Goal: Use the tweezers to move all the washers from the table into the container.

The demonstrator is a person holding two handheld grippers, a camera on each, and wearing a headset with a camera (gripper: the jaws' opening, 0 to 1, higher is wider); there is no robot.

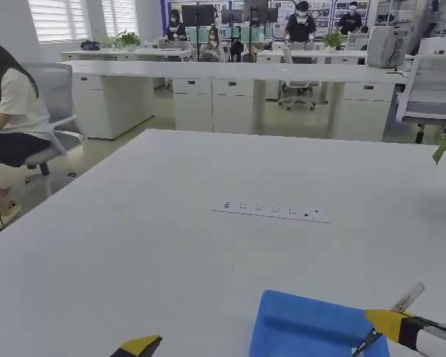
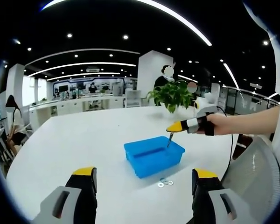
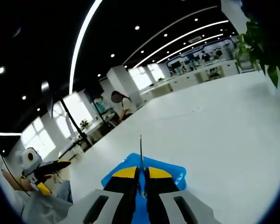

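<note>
1. Two other things sit on the white table (image 1: 134, 245) with the blue container (image 2: 154, 156). A flat power strip (image 1: 271, 210) lies past the container's far side in the head view. A green plant (image 2: 172, 95) stands behind the container in the left gripper view.
2. Desks (image 1: 230, 82), chairs (image 1: 56, 97) and people (image 1: 301, 22) are well behind the container, off the table.
3. The container is open on top.
4. The washers (image 2: 164, 183) are small rings. They lie on the table just beside the container's near wall in the left gripper view.
5. The right gripper (image 3: 141, 172) has its jaws pressed together, and they pinch the tweezers (image 3: 141, 149).
6. A hand (image 2: 226, 125) holds this gripper up beside the container. The thin end of the tweezers points down over the open container.
7. The washers are on the other side of the container from the right gripper, well apart from the tweezers.
8. The left gripper (image 2: 143, 186) has its jaws spread wide. It is on the near side of the container, and the washers lie between the container and its jaws.
</note>
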